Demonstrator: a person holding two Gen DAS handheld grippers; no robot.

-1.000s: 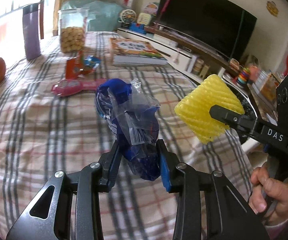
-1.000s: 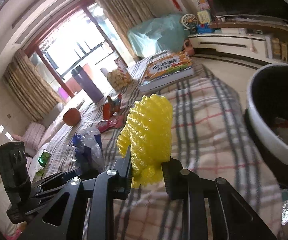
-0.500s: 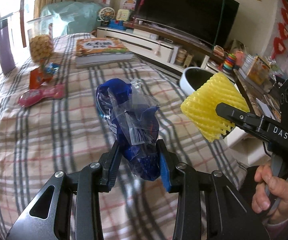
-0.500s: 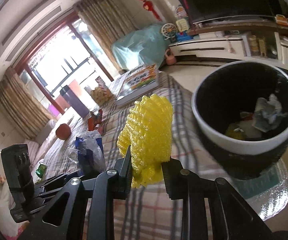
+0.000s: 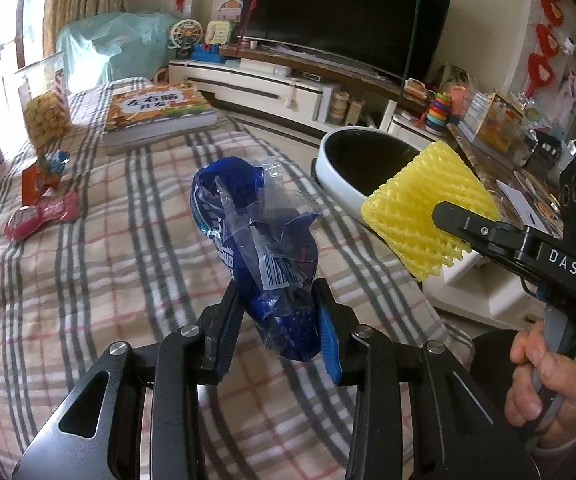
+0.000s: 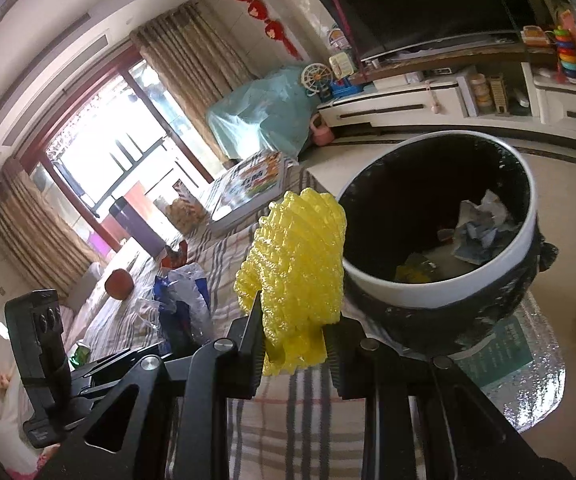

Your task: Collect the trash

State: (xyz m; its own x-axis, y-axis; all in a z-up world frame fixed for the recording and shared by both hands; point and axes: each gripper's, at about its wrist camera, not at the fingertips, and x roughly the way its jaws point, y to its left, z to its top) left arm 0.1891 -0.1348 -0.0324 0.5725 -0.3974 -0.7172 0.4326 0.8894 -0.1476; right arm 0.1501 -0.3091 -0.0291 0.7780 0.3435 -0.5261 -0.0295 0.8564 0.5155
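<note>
The left gripper [image 5: 277, 334] held a crumpled blue wrapper [image 5: 255, 248] above the plaid cloth [image 5: 87, 280]; its fingers pressed the wrapper's lower end from both sides, and the rest stood up past the tips. The right gripper [image 6: 294, 346] was clamped narrowly on a yellow foam net [image 6: 294, 276], which rose upright from between its fingers. In the left wrist view the net [image 5: 424, 220] hung to the right of the wrapper, well clear of the cloth, in front of the bin [image 5: 340, 176]. A hand [image 5: 544, 376] gripped the right gripper's handle at the lower right.

The right wrist view looked into the bin [image 6: 440, 292], a white-rimmed pail with a black liner, just beyond the cloth's edge. Crumpled paper [image 6: 484, 224] and a yellow scrap [image 6: 412, 272] lay at its bottom. The net stood just left of the bin's rim in that view.

On the cloth, well behind both grippers, lay a pink packet [image 5: 41, 216], a red wrapper [image 5: 41, 178], a book [image 5: 155, 112] and a jar [image 5: 43, 104].
</note>
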